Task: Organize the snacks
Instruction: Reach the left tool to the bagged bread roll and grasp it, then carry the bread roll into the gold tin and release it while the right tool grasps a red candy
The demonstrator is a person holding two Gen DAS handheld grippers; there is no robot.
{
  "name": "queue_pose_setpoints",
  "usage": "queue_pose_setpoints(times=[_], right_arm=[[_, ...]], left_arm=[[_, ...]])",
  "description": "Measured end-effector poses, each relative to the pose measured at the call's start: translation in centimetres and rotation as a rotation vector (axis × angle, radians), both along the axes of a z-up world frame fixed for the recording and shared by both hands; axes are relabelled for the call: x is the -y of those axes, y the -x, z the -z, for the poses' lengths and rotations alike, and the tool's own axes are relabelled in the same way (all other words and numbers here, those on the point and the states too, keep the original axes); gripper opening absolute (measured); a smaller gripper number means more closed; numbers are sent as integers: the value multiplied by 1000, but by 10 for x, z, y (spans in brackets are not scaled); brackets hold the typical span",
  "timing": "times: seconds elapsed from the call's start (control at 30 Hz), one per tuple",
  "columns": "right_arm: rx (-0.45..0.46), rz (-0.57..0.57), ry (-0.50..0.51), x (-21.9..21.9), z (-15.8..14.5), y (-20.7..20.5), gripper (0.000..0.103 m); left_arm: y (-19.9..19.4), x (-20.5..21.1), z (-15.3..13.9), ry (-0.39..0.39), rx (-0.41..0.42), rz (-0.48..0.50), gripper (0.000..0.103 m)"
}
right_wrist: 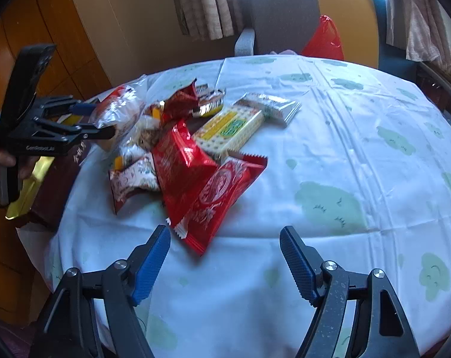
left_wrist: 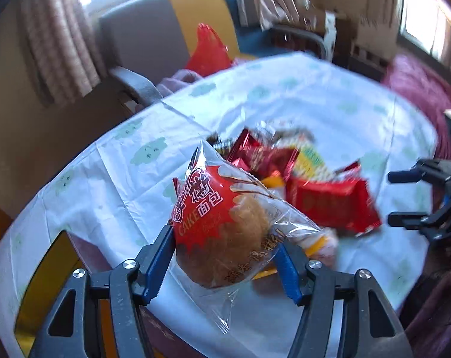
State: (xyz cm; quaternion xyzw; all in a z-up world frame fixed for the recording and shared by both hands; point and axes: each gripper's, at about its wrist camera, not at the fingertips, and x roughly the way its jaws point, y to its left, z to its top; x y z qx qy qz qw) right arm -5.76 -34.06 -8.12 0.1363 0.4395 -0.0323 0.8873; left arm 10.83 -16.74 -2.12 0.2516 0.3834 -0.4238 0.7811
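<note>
**Bread bun in the left grip, right jaws hang bare**

The left gripper (left_wrist: 225,247) has the wrapped bread bun (left_wrist: 225,232) clamped between its blue pads, the clear wrapper with its red label sticking up above the table (left_wrist: 314,104). Just behind it lies the pile of snacks (right_wrist: 195,149) on the white cloud-print cloth: red packets (right_wrist: 207,191), a yellow-and-green wafer pack (right_wrist: 231,128), and smaller wrappers, too blurred in the left view to tell apart. The right gripper (right_wrist: 225,244) hovers over the near edge of the pile, jaws apart, nothing between them. A dark red box (right_wrist: 55,185) with a gold lining sits at the table's left edge, beside the left gripper. A red bag (right_wrist: 323,38) rests on the chair (right_wrist: 285,9) beyond.
</note>
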Motion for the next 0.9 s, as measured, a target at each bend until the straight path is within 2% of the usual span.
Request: queue_pose_setpoints(times=[0.1,0.27,0.3,0.5,0.63,0.77,0.8,0.83,0.9], right_arm=[[24,-1,14,4,-11,-4,74],[51,-16,-19,7,-28,-27,55],[57,-22,-33,7,-31,-33,49],[74,-68,-27,-6,-43,-92,47],[37,-107,37,-19,-38,-138,48],[-48,-145,94,-28,-19,-173,53],[-72,-158,90,-28,-13,-177,52],[-99,-173,86,-29,-7,-182,46],[-96,-180,112,-31,-5,-182,45]], left_arm=[[8,-14,-15,75,-17,-53,65],[19,-40,-37,187,-36,-144,65],[23,-49,-43,222,-44,-170,65],[30,-94,-62,332,-67,-331,65],[23,-134,-58,333,-88,-487,65],[0,-172,-33,306,-162,-684,65],[-9,-180,-24,293,-198,-744,65],[-17,-188,-15,279,-231,-801,65],[-29,-197,-3,283,-269,-863,65]])
